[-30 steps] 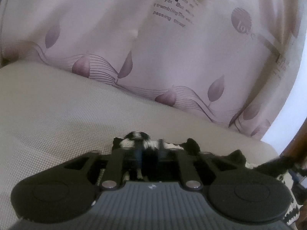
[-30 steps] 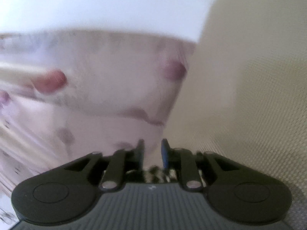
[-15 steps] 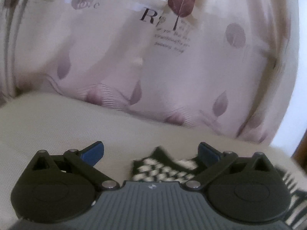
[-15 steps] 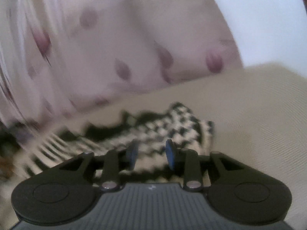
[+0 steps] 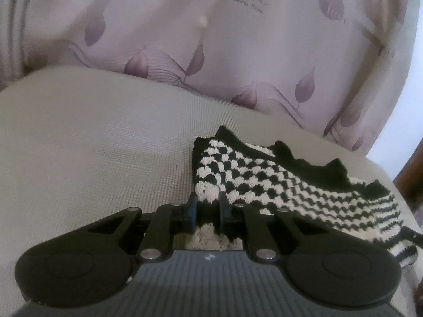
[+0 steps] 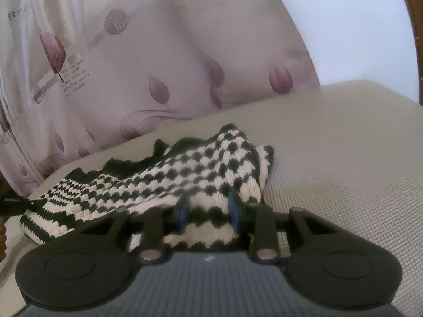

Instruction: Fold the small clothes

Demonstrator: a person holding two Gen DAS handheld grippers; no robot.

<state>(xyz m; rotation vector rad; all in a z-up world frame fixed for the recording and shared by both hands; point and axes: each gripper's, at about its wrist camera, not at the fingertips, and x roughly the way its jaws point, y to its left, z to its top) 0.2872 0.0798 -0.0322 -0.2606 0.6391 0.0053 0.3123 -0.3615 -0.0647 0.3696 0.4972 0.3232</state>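
Observation:
A small black-and-white checked knit garment (image 5: 277, 182) lies folded on a beige cushion (image 5: 92, 158); it also shows in the right wrist view (image 6: 164, 179). My left gripper (image 5: 207, 211) sits at the garment's near left corner, jaws a narrow gap apart with knit fabric between them. My right gripper (image 6: 208, 211) sits at the garment's near right corner, jaws a little apart with a fold of knit between the blue pads. Whether either one pinches the fabric is unclear.
A pale pink curtain (image 5: 238, 39) with purple leaf prints hangs right behind the cushion and also shows in the right wrist view (image 6: 132, 66). A white wall (image 6: 343, 26) and a dark wooden frame (image 6: 416, 39) stand at the right. The cushion's bare part (image 6: 343, 158) extends right.
The left jaws opened wide half a second ago and have now narrowed around the garment's corner. The right gripper swung down from the curtain to the garment, which now lies on the cushion.

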